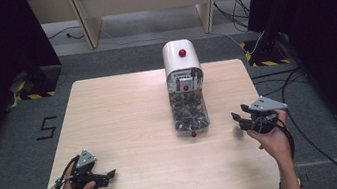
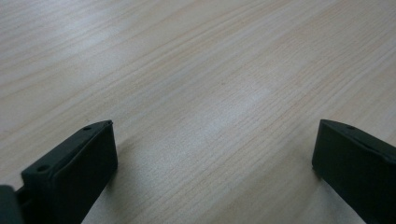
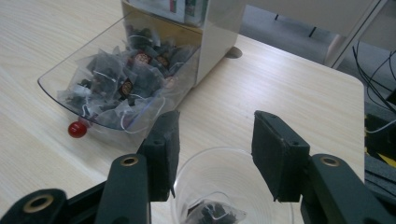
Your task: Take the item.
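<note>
Between the right gripper (image 3: 215,156) fingers sits a clear cup (image 3: 224,186) with one tea bag (image 3: 215,212) inside, fingers spread, not squeezing it. Left gripper (image 2: 212,158) is wide open over bare wooden surface (image 2: 196,70). Dispenser (image 1: 185,89) tray's just beyond the cup; no readable label.

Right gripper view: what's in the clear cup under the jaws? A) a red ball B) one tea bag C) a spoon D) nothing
B: the clear cup holds one dark tea bag at its bottom, below the right gripper, whose jaws stand apart above the rim.
</note>
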Action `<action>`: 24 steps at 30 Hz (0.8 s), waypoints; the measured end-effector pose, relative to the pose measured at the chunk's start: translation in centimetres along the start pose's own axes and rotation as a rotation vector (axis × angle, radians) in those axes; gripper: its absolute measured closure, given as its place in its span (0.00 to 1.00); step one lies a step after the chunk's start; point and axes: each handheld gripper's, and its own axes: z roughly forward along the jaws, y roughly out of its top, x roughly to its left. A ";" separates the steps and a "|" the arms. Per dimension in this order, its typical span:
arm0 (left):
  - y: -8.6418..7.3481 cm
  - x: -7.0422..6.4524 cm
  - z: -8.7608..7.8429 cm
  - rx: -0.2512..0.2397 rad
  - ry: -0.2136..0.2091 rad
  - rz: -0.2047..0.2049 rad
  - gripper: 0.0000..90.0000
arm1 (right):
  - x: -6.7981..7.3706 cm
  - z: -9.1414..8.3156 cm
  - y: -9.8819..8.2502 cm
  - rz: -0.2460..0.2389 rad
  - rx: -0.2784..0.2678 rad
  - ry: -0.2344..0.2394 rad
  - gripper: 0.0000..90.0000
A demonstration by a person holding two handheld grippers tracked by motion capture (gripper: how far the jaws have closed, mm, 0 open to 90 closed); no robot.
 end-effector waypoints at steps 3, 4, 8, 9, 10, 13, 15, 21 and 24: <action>0.0 0.0 0.0 0.000 0.000 0.000 0.00 | 0.4 0.1 0.2 -0.010 -0.004 0.012 0.55; 0.0 0.0 0.0 0.000 0.000 0.000 0.00 | 0.4 0.1 0.2 -0.010 -0.004 0.012 0.55; 0.0 0.0 0.0 0.000 0.000 0.000 0.00 | 1.1 0.5 0.3 -0.014 0.004 0.030 0.52; 0.0 0.0 0.0 0.000 0.000 0.000 0.00 | 1.1 0.6 0.4 -0.021 0.001 0.029 0.52; 0.0 0.0 0.0 0.000 0.000 0.000 0.00 | 1.3 0.6 0.4 -0.021 0.002 0.032 0.51; 0.0 0.0 0.0 0.000 0.000 0.000 0.00 | 1.7 0.7 0.6 -0.030 -0.005 0.040 0.50; 0.0 0.0 0.0 0.000 0.000 0.000 0.00 | 2.0 0.7 0.7 -0.034 -0.003 0.046 0.50; 0.0 0.0 0.0 0.000 0.000 0.000 0.00 | 3.1 1.0 0.8 -0.059 0.008 0.069 0.49; 0.0 0.0 0.0 0.000 0.000 0.000 0.00 | 3.4 1.2 0.8 -0.063 0.011 0.076 0.49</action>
